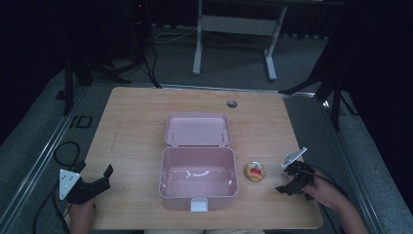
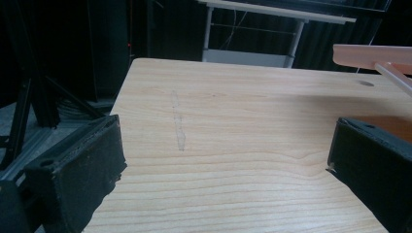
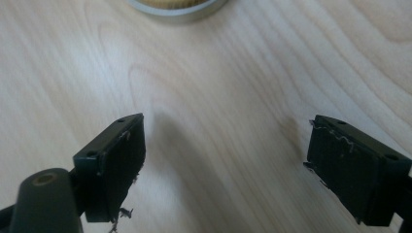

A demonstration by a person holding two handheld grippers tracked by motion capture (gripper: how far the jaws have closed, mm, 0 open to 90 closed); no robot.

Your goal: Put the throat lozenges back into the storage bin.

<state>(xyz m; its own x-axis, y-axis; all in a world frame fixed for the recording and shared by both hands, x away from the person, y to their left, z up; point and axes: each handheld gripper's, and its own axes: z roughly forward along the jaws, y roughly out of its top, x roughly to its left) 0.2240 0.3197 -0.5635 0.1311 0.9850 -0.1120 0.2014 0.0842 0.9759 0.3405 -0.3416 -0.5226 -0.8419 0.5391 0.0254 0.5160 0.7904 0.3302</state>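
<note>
We hold the right gripper (image 1: pixel 287 187) jaws wide, empty, low over the table (image 1: pixel 136 122), near the small round tin (image 1: pixel 255 171), which sits just right of the open pink box (image 1: pixel 198 181). Our left gripper (image 1: pixel 104 176) gapes wide too, empty, well left of the box.

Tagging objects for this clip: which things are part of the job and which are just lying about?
In the job:
- pink box, lid open
- small round tin, right of the box, nearest the right gripper
- right gripper, jaws open
- left gripper, jaws open, left of the box

Lying about:
- table hole
- white desk frame behind
- floor cables
</note>
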